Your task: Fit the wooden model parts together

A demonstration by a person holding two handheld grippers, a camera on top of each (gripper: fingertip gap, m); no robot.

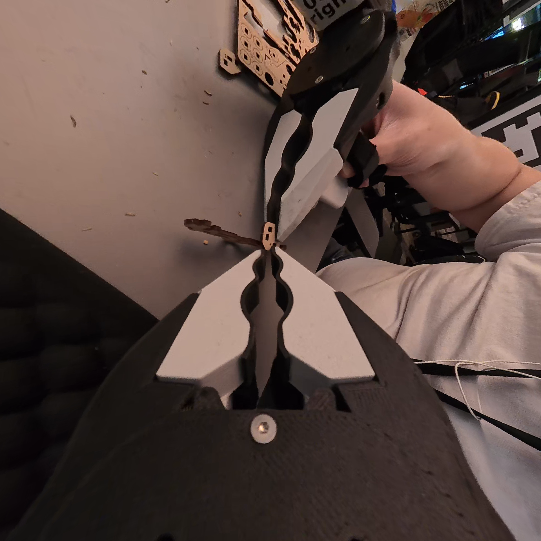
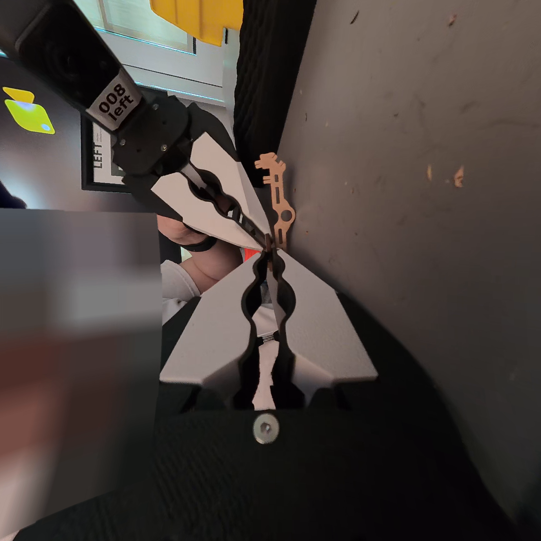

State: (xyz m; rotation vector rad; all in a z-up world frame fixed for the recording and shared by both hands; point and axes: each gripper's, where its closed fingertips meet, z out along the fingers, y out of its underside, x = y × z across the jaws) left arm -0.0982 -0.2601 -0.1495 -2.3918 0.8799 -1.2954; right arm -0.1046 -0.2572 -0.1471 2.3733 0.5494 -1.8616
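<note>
The long wooden strip (image 2: 279,202) is pinched by the left claw (image 1: 267,251); the small wooden piece (image 1: 268,235), pinched by the right claw (image 2: 268,254), is touched to it; joining is not yet done.

- The left gripper (image 1: 268,254) has matt black plastic housing with a fine ribbed, layered texture; its fingers (image 1: 222,316) are smooth matt white plastic lined with wavy black pads.
- A shiny metal hex screw (image 1: 263,428) sits in that housing.
- The right gripper (image 1: 273,231) shows the same white fingers and semi-gloss black body.
- The long wooden strip (image 2: 280,202) is pale, flat, unvarnished plywood with dark burnt edges.
- The small wooden piece (image 1: 268,235) is the same pale wood.
- The wooden parts sheet (image 1: 269,44) is light plywood with dark-edged cutouts.
- The table (image 1: 117,117) is matt grey, smooth, speckled with wood crumbs.
- The sleeve (image 1: 439,322) is soft, creased pale cloth.
</note>
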